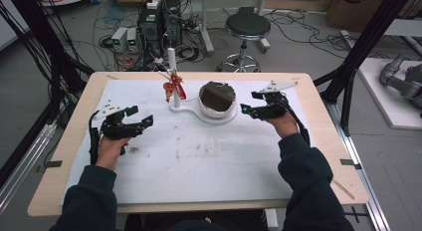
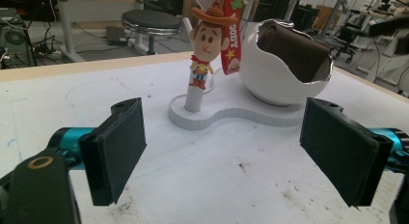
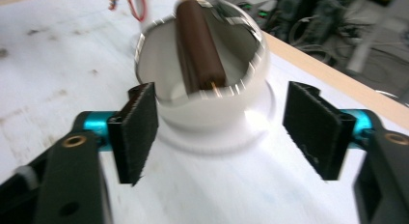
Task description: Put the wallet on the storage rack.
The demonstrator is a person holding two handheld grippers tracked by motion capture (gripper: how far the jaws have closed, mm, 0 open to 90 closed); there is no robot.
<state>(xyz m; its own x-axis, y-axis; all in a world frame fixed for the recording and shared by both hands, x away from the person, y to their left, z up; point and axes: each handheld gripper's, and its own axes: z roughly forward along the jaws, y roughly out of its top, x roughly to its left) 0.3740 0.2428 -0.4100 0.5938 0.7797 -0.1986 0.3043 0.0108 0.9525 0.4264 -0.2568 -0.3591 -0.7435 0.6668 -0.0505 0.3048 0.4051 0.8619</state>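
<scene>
A white egg-shaped bowl [image 1: 217, 99] sits on a white stand base [image 1: 189, 111] at the table's far middle, holding a brown cylinder [image 3: 197, 45]. A white post [image 1: 172, 71] on the same base carries a cowboy figure keychain [image 2: 208, 45] with a red strap [image 2: 232, 35]. My left gripper [image 1: 137, 116] is open, empty, left of the stand and pointing toward it. My right gripper [image 1: 248, 102] is open just right of the bowl [image 3: 202, 89], jaws either side of it but apart from it.
A white mat [image 1: 199, 156] covers the wooden table [image 1: 323, 141], with dirt smudges near the middle. Beyond the far edge are a black stool [image 1: 247, 27], computer boxes and cables [image 1: 154, 27]. A black frame post [image 1: 363, 47] stands at the right.
</scene>
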